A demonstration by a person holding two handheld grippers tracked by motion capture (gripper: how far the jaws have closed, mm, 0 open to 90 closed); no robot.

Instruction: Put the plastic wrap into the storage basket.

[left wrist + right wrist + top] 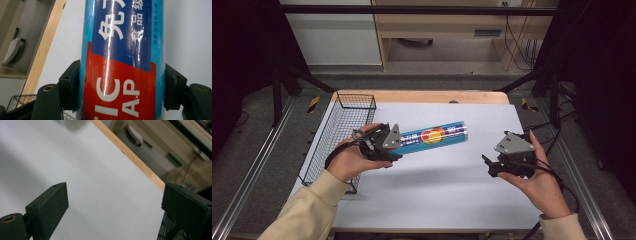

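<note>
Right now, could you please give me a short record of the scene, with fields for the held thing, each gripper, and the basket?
held thing: blue tube of plastic wrap, lying about level above the table
left gripper: shut on the tube's near end
right gripper: open, nothing between its jaws, apart from the tube
wire basket: at the table's left edge, beside the left hand

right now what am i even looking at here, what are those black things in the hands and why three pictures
A person sits at a table covered with a pale sheet, holding a hand-held gripper with two black jaws in each hand. The high view looks down from above. The other two pictures come from cameras riding on the grippers, looking along their jaws. The left gripper is shut on a blue and red tube, seen close up in the left gripper view. The right gripper is open, with nothing between its jaws. A wire basket stands at the table's left edge.
</note>
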